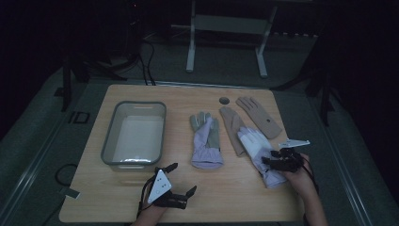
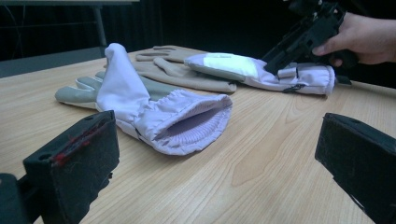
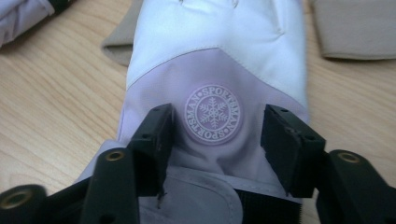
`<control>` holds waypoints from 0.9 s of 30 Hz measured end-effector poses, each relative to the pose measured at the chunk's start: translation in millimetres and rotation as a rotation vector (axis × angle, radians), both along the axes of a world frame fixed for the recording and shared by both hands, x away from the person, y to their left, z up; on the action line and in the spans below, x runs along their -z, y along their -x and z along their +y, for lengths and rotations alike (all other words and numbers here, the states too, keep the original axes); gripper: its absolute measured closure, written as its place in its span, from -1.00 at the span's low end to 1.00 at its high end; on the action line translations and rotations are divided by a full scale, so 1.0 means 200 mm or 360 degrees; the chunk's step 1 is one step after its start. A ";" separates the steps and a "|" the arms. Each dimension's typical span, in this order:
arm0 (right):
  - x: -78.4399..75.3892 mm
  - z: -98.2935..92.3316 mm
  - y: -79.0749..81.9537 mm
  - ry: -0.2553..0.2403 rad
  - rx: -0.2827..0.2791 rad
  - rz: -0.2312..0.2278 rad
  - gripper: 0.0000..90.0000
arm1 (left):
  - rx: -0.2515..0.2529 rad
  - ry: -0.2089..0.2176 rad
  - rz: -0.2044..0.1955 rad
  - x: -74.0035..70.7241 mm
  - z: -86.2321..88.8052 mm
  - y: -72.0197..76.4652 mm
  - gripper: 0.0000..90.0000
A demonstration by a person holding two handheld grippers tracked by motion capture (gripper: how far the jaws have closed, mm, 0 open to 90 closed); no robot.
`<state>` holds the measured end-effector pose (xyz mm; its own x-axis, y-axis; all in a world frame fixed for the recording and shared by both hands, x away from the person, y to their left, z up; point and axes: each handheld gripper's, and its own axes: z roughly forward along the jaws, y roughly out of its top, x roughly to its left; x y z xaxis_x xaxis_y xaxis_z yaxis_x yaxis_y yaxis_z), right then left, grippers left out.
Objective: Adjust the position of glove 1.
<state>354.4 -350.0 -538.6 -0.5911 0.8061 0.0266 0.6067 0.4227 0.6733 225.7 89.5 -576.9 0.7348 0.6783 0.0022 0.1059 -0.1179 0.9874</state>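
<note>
In the high view, a wooden table (image 1: 226,197) fills the middle of the frame. At centre left stands a grey plastic bin (image 1: 109,141). Just right of centre lies a lilac ski glove (image 1: 206,140), fingers toward the top of the frame. Right of it, two beige gloves (image 1: 258,115) lie side by side in the upper right part of the tabletop, and a second lilac ski glove (image 1: 256,153) lies across the lower end of one of them. The right gripper (image 1: 275,160), held in a hand (image 1: 301,181) at lower right, sits over that glove's cuff end. The left gripper (image 1: 181,181) rests at the bottom centre, jaws spread wide over bare wood.

In the left gripper view, its two black jaws stand far apart at the lower corners with nothing between them. The nearer lilac glove (image 2: 163,112) lies at centre left, open cuff facing the camera. Beyond it are the beige gloves (image 2: 187,77), and at upper right the other lilac glove (image 2: 261,72) with the right gripper (image 2: 280,60) down on its cuff.

In the right gripper view, the jaws are half spread, flanking a round snowflake emblem (image 3: 212,114) (lettered around its rim) on the lilac glove (image 3: 219,51). The tips sit on or just above the fabric; I cannot tell whether they pinch it.
</note>
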 end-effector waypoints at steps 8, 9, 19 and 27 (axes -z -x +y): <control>0.03 0.00 0.02 -0.0089 0.0016 0.0009 0.44 | -0.0001 0.0001 0.0000 0.00 0.00 0.00 -1.00; 0.02 0.00 0.03 -0.0085 0.0030 0.0016 0.47 | 0.0000 0.0002 0.0001 0.00 0.00 0.00 -1.00; -0.06 0.01 0.09 -0.0137 0.0153 0.0013 0.71 | -0.0003 0.0002 0.0001 0.00 0.00 0.00 -1.00; -0.23 0.00 0.18 -0.0223 0.0279 -0.0086 0.72 | -0.0005 0.0003 0.0000 0.00 0.00 0.00 -1.00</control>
<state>318.5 -350.0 -493.2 -0.4462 0.8872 0.1177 0.6239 0.2141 0.7516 225.6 89.4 -576.9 0.7326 0.6807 0.0005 0.1066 -0.1154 0.9876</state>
